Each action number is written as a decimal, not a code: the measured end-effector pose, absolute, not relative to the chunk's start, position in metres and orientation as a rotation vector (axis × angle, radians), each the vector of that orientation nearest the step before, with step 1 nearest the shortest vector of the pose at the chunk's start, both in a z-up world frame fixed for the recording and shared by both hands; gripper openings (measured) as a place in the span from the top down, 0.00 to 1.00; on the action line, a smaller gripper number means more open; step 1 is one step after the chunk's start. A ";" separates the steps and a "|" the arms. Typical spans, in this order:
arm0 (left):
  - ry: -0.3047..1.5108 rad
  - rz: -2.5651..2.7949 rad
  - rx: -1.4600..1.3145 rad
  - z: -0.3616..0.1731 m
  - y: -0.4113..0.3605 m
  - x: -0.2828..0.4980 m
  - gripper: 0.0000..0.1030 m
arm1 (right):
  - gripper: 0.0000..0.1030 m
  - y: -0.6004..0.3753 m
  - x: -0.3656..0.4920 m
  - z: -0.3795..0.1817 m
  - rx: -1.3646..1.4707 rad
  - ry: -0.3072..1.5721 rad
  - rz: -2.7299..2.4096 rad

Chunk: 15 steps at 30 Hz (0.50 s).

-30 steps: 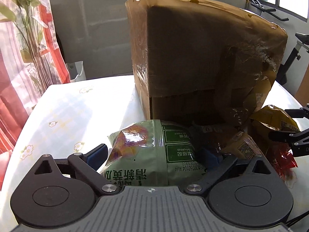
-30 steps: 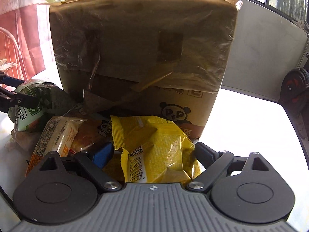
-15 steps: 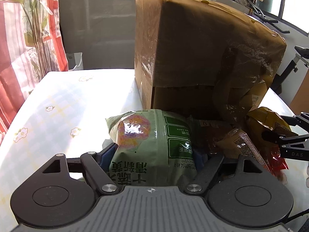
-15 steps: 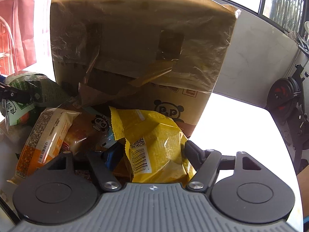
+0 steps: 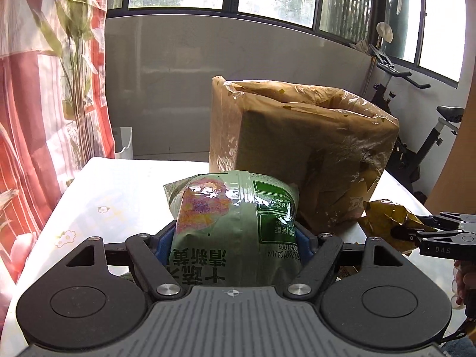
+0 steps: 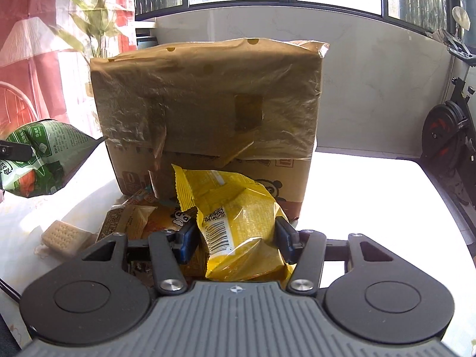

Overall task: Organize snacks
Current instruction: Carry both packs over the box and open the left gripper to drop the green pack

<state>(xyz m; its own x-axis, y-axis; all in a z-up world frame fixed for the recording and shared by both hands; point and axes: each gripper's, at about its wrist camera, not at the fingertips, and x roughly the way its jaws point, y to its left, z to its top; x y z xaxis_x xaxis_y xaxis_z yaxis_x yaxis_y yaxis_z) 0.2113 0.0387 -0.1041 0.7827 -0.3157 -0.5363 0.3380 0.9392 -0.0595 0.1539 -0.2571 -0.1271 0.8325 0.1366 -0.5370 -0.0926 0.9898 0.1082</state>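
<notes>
At frame centre, the left gripper [image 5: 235, 238] clamps a green snack bag [image 5: 235, 220]; the right gripper [image 6: 235, 238] clamps a barcoded yellow packet [image 6: 235, 217].

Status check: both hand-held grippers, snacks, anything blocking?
Left hand-held gripper shut on green bag. Right shut on yellow packet. Cardboard box directly ahead.

White table [image 5: 119, 190] with a little flower-print cloth. Big taped-up cardboard box [image 6: 208, 113] sits on it, and right in front of the box there's a pile of snack packets [image 6: 131, 223] plus a wrapped cracker pack [image 6: 64, 235] off to its left.
</notes>
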 end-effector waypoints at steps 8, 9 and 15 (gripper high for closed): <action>0.439 -0.391 0.072 -0.050 0.011 0.197 0.23 | 0.46 -0.276 0.122 -0.099 0.189 0.484 0.125; 0.423 -0.395 0.075 -0.044 0.007 0.197 0.23 | 0.46 -0.279 0.119 -0.092 0.201 0.462 0.125; 0.334 -0.417 0.110 -0.012 -0.024 0.211 0.23 | 0.46 -0.293 0.115 -0.059 0.214 0.357 0.135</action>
